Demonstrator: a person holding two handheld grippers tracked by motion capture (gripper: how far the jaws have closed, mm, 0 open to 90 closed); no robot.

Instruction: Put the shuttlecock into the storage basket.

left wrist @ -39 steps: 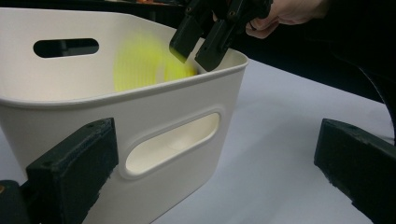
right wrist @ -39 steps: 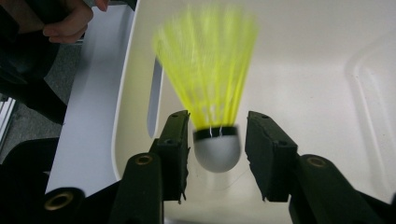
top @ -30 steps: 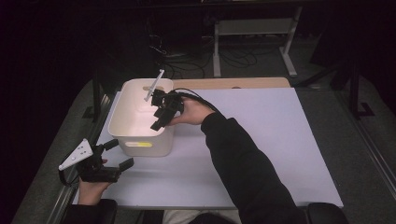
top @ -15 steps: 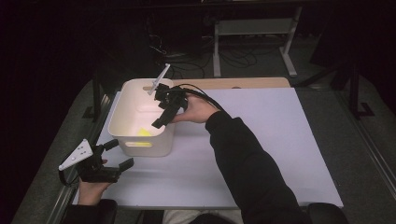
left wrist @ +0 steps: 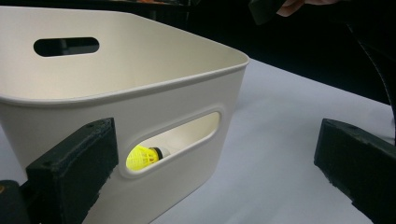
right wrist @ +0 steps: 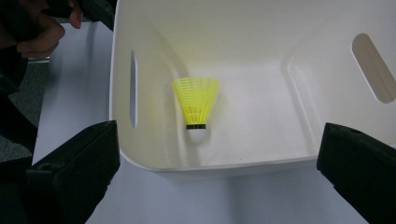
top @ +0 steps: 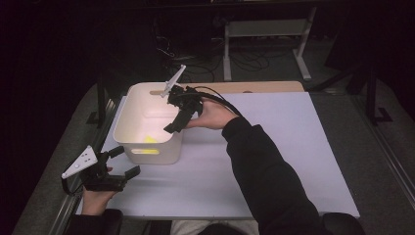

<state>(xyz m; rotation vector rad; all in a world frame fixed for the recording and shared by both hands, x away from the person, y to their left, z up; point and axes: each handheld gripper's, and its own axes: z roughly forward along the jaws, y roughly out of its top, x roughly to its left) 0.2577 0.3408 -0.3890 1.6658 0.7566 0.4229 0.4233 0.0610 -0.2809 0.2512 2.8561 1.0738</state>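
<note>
My overhead cam looks forward and down over the whole table, while both gripper cams sit close to the white bin, left level at its side, right peering down inside.

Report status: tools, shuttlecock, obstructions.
Right tool open, jaws just opened, nothing between them. Left tool open. Yellow plastic shuttlecock lies inside white plastic bin. No obstruction.

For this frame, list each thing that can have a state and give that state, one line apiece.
shuttlecock: yellow, lying on the bin floor, held by nothing.
white bin: upright on the table, open-topped.
right gripper: above the bin, jaws have just been opening, now wide with nothing between them.
left gripper: near the bin's front corner, jaws open, nothing between them.
</note>
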